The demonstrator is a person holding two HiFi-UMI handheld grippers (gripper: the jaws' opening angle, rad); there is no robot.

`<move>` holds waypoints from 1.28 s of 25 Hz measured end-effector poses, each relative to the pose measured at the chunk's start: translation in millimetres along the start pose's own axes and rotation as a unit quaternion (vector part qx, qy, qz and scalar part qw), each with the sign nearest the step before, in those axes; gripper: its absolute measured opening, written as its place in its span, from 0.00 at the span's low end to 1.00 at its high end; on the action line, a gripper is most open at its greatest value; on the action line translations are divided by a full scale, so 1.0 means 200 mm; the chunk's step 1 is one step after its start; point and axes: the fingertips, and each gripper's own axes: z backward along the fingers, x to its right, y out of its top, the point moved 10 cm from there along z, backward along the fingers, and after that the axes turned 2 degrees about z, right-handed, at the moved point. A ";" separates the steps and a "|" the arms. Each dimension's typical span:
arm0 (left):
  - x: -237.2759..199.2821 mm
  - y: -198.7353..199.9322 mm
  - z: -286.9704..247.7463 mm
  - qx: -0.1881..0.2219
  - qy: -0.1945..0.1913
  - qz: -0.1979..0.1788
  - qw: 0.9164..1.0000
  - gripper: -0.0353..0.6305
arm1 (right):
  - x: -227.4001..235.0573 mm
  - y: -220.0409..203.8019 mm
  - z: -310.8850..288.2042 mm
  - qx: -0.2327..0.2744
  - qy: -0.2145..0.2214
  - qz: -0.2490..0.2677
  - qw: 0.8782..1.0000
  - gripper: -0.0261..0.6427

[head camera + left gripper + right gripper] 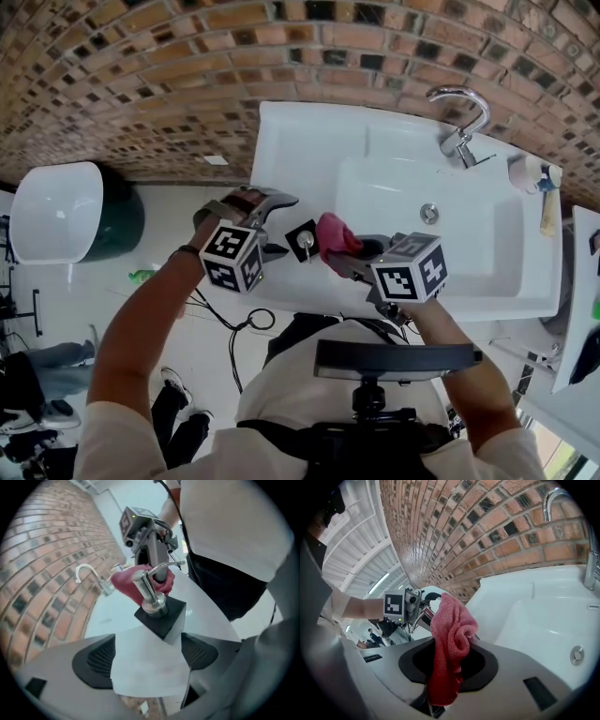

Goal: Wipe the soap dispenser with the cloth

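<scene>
Soap dispenser (305,242): black square base with a chrome pump. It stands upright on the front left corner of the white sink (281,150), between the two grippers.
Cloth (335,236): pink-red and bunched, at the dispenser's right side in the head view.
Right gripper (449,666): the jaws are closed on the cloth. One fold is pinched between them, and the rest bulges forward out of the jaws toward the dispenser.
Left gripper (147,656): the jaws are spread wide and hold nothing. The dispenser's base stands just ahead of the pads, in line with the gap, and neither pad presses on it.
Contact: in the left gripper view the cloth lies against the far side of the pump stem, under the spout. It appears to touch, but the pressure cannot be judged.
Stage: wiping, judged to be under way at the pump.
Done: the cloth is gripped and is at the dispenser.
Left to do: probably the near side of the pump, the spout, and the top and sides of the base. No view shows which surfaces are already clean.
Support: the dispenser is unheld and rests on its own base. The left gripper is placed where it could close on the base to steady it.
Risk: a sideways push from the cloth could slide or tip the unheld dispenser at the sink's edge.
Surroundings: the tap (461,117) and the brick wall (141,75) are well apart from the work.
</scene>
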 end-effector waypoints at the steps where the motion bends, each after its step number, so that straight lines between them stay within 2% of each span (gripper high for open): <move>1: -0.02 0.02 -0.03 0.001 -0.021 -0.037 0.999 0.73 | 0.00 0.00 -0.01 0.002 -0.001 -0.001 1.000 0.20; 3: -0.03 0.05 -0.09 0.005 -0.065 -0.092 0.994 0.73 | 0.00 0.01 -0.02 0.006 0.000 -0.003 1.000 0.20; 5: -0.02 0.07 -0.14 0.017 -0.105 -0.116 0.988 0.73 | 0.00 0.01 -0.03 0.010 0.003 -0.001 1.000 0.20; 8: 0.00 0.09 -0.20 0.052 -0.137 -0.092 0.985 0.73 | 0.01 0.01 -0.04 0.013 0.002 0.002 1.000 0.20; 11: 0.00 0.10 -0.22 0.084 -0.136 -0.040 0.986 0.72 | 0.04 0.00 -0.04 0.014 -0.006 -0.004 1.000 0.20; 13: 0.01 0.09 -0.22 0.105 -0.118 0.012 0.987 0.71 | 0.06 0.01 -0.04 0.021 -0.011 -0.011 1.000 0.20; 16: 0.03 0.07 -0.22 0.123 -0.062 0.102 0.985 0.70 | 0.08 0.03 -0.03 0.036 -0.012 -0.024 0.999 0.20; 18: 0.05 0.07 -0.22 0.123 -0.014 0.174 0.977 0.70 | 0.10 0.05 0.00 0.049 -0.013 -0.038 0.998 0.20; 21: 0.07 0.09 -0.23 0.112 0.053 0.268 0.955 0.70 | 0.14 0.08 0.02 0.061 -0.013 -0.052 0.997 0.20; 24: 0.10 0.12 -0.24 0.102 0.098 0.308 0.941 0.70 | 0.16 0.13 0.01 0.063 -0.012 -0.056 0.996 0.20; 28: 0.12 0.15 -0.26 0.096 0.135 0.353 0.921 0.68 | 0.20 0.17 -0.02 0.071 -0.003 -0.077 0.995 0.20; 30: 0.13 0.16 -0.26 0.097 0.148 0.365 0.914 0.68 | 0.22 0.17 -0.04 0.080 0.009 -0.099 0.992 0.20; 32: 0.14 0.17 -0.27 0.095 0.154 0.372 0.911 0.67 | 0.24 0.16 -0.06 0.087 0.021 -0.116 0.989 0.20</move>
